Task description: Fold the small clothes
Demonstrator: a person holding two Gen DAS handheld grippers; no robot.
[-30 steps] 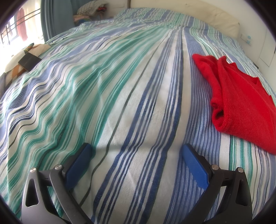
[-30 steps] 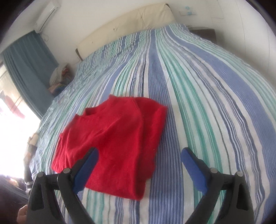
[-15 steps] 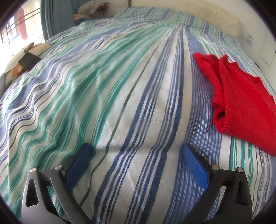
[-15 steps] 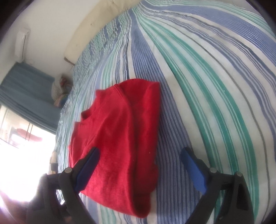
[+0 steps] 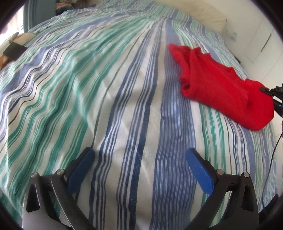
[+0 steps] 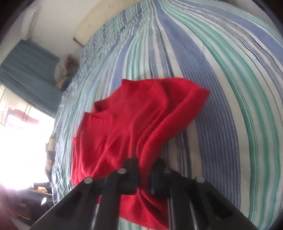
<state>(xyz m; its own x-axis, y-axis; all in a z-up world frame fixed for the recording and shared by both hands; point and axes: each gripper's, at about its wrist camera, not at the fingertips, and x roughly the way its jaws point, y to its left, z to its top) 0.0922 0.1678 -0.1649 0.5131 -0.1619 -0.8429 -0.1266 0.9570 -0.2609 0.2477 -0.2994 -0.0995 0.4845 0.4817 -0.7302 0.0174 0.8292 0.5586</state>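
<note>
A red knitted garment (image 6: 134, 120) lies partly folded on the striped bedsheet (image 6: 221, 88). My right gripper (image 6: 144, 164) is closing its jaws on the garment's near edge, and the pads pinch a fold of red cloth between them. In the left wrist view the same garment (image 5: 221, 83) lies at the right, with the right gripper's tip (image 5: 272, 92) at its far right end. My left gripper (image 5: 139, 164) hangs open over bare sheet, well to the left of the garment, with nothing between its blue fingers (image 5: 199, 171).
The bed (image 5: 106, 88) fills both views, with a cream headboard (image 5: 210, 12) at the far end. A blue curtain (image 6: 30, 70) and a bright window stand to the left. A dark flat object (image 5: 14, 51) lies at the bed's left edge. A thin cable (image 5: 272, 159) hangs at the right.
My right gripper moved down onto the garment's near edge and went from wide open to pinching the cloth. The left gripper tilted and drifted a little, staying open.
</note>
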